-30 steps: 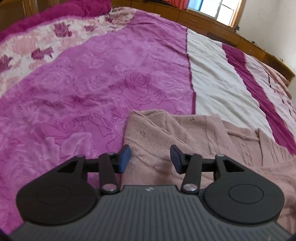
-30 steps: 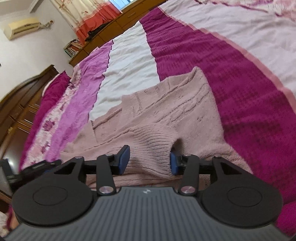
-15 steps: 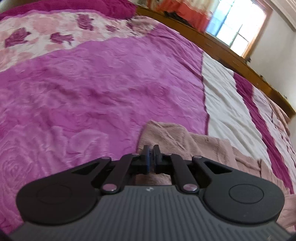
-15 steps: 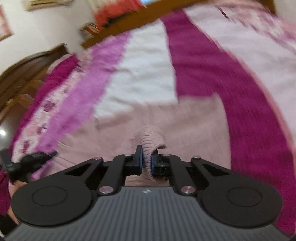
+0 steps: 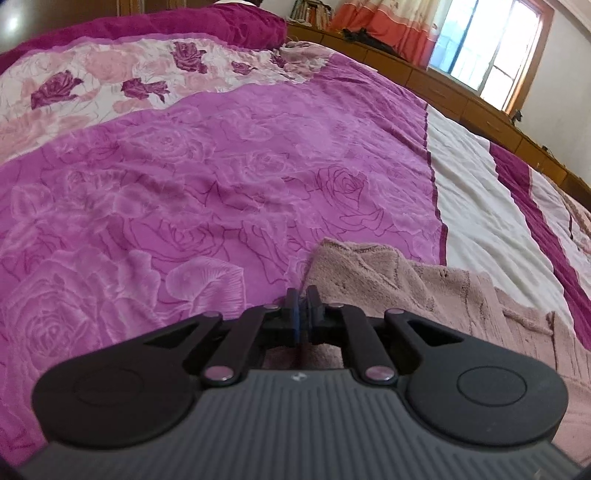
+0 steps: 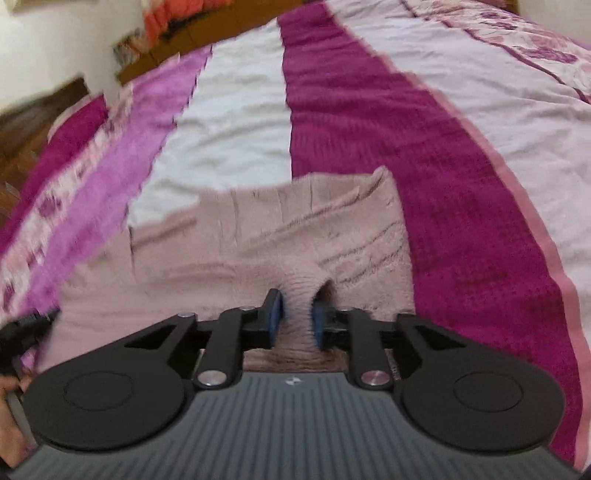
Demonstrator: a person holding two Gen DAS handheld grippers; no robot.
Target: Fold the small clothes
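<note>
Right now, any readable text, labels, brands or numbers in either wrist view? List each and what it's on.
No readable words or numbers in either view.
Left gripper: a small pale emblem on its grey ribbed body, a mark, not letters.
Right gripper: the same kind of emblem, no letters.
Books on the shelf: spines too small to read.
Pink sweater, bedspread: patterns only, no tag or print visible.
</note>
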